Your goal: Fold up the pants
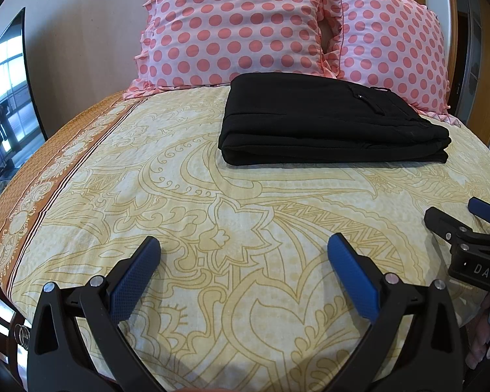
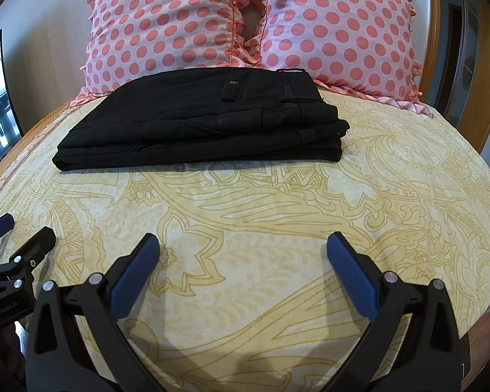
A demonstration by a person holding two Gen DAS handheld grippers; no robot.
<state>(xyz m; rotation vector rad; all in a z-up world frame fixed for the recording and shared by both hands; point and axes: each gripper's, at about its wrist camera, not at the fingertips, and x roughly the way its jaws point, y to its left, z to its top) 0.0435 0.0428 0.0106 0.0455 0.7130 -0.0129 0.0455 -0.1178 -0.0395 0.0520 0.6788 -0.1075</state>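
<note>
The black pants lie folded into a flat rectangular stack on the yellow patterned bedsheet, just in front of the pillows; they also show in the right wrist view, with the button pocket and waistband on top. My left gripper is open and empty, held over the sheet well short of the pants. My right gripper is open and empty too, over the sheet in front of the pants. Each gripper shows at the edge of the other's view, the right one and the left one.
Two pink polka-dot pillows lean against the wall behind the pants; both show in the right wrist view. A dark screen stands at the left. A wooden door frame is at the right. The sheet's brown border marks the bed's left edge.
</note>
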